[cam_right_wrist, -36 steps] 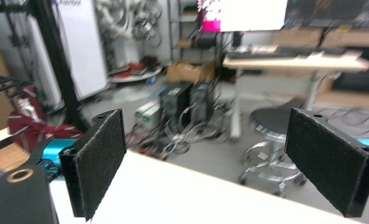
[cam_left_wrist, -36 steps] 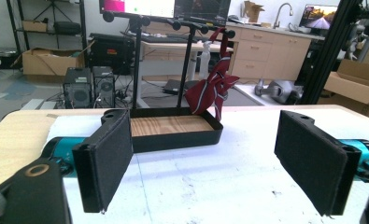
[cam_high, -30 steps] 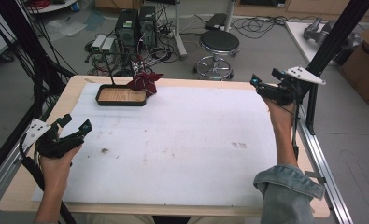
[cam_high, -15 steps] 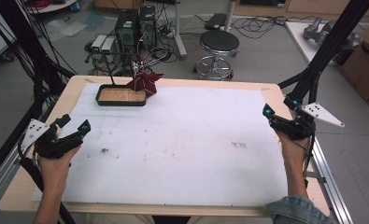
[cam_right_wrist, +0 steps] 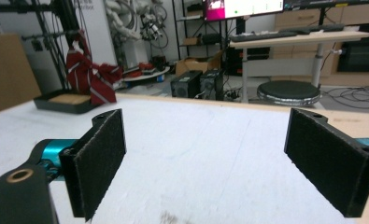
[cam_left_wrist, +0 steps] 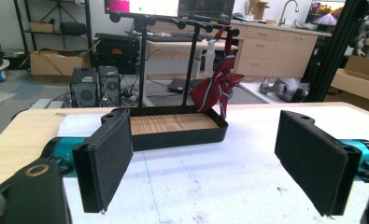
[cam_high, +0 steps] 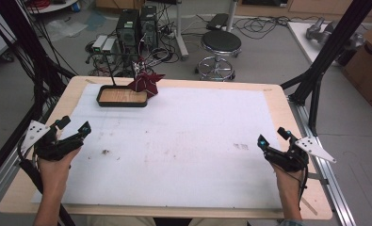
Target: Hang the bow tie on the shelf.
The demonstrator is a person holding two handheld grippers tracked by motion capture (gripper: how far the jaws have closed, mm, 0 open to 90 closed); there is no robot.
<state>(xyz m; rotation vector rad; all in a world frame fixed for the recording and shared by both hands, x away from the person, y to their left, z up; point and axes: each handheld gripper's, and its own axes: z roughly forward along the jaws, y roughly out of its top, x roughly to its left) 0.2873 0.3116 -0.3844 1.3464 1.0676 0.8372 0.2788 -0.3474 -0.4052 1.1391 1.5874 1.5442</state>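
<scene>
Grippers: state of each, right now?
Left gripper: open, holding nothing.
Right gripper: open, holding nothing.

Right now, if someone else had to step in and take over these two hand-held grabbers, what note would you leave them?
Left gripper: fingers wide open, holding nothing, low over the white mat at its left edge.
Right gripper: fingers wide open, holding nothing, near the mat's right edge.
Things: a dark red striped tie hangs from the black rack at the far left of the table, its lower end draped by the black tray with a wooden bottom.
Done: nothing handled yet; the tie is untouched.
Left: probably reach across to the tie and tray, which are closer to the left gripper.
</scene>
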